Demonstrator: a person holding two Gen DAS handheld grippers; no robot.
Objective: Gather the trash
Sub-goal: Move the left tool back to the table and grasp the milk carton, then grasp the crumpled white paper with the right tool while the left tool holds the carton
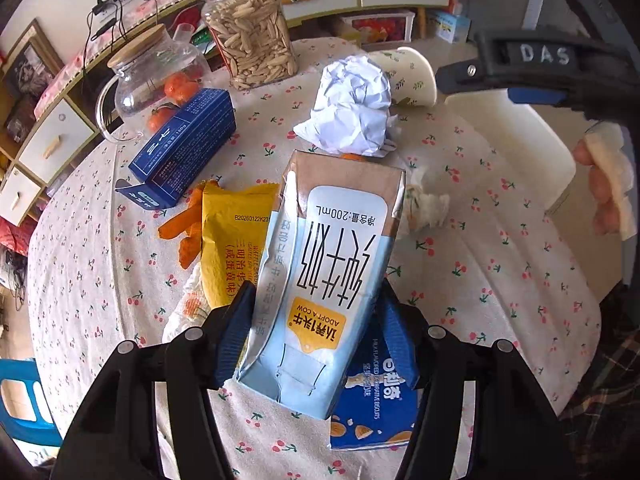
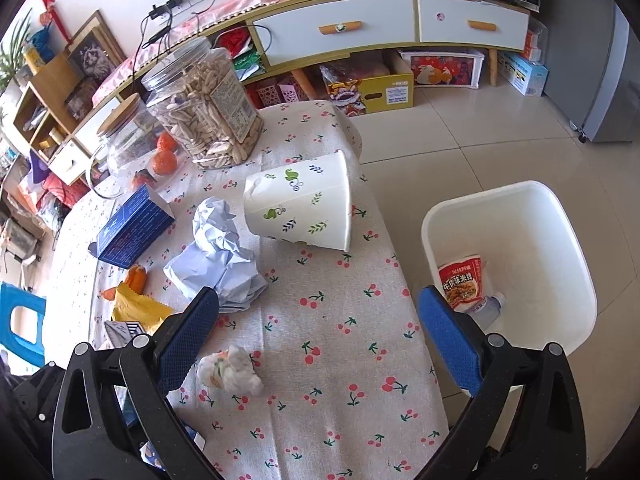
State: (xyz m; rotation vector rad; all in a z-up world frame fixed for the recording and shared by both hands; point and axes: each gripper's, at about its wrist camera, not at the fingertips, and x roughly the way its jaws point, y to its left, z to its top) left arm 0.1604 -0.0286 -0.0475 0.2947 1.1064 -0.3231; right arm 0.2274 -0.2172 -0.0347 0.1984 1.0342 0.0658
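My left gripper is shut on a light-blue 200 mL milk carton and holds it over the table. Under it lie a yellow snack wrapper and a blue biscuit packet. A crumpled white paper ball and a tipped paper cup lie on the cloth. My right gripper is open and empty above the table's edge; it also shows in the left wrist view. A small crumpled tissue lies between its fingers. A white bin stands on the floor to the right, with a red packet inside.
A blue box, a glass teapot, oranges and a jar of seeds stand at the table's far side. Orange peel lies by the yellow wrapper. Cabinets line the wall.
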